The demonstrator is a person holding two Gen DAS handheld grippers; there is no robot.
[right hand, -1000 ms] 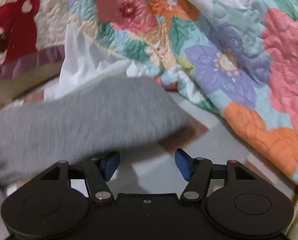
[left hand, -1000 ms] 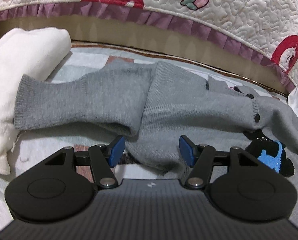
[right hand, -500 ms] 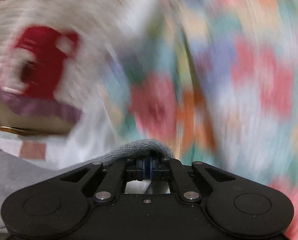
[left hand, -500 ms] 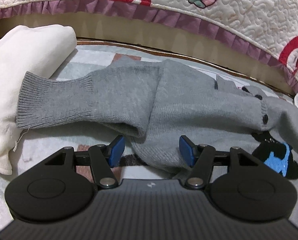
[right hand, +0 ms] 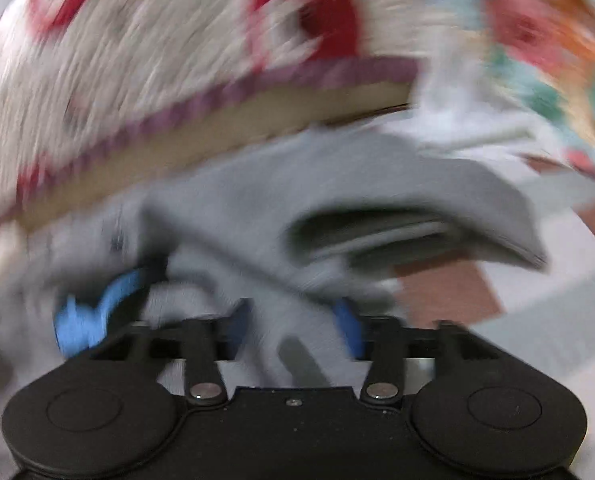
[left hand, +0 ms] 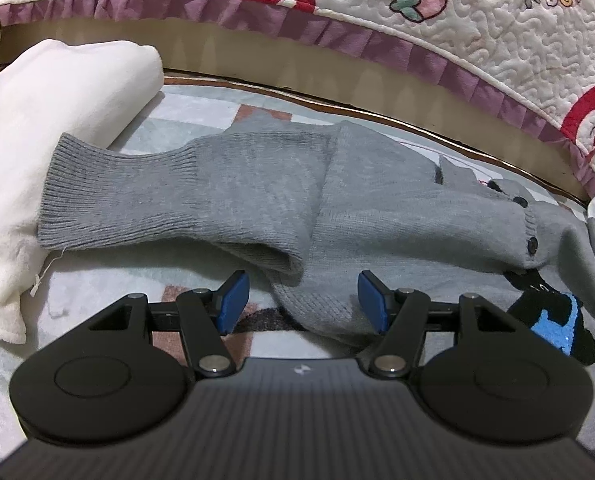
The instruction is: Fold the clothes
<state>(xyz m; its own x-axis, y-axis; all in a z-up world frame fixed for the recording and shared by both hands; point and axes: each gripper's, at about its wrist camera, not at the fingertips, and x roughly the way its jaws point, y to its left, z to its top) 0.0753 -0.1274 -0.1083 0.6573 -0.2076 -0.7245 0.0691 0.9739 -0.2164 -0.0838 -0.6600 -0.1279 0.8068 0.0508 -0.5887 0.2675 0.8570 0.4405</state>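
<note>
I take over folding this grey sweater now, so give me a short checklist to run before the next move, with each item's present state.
1. Left gripper open, ready to grasp: ok, jaws apart.
2. Sweater hem between the left jaws: ok, the grey sweater bulges between the blue pads.
3. Left sleeve folded across the body: not ok, its cuff lies out towards the white garment.
4. Right gripper state: ok, jaws apart with grey fabric between them.
5. Right-side fold lying flat: cannot tell, the right wrist view is blurred.
</note>
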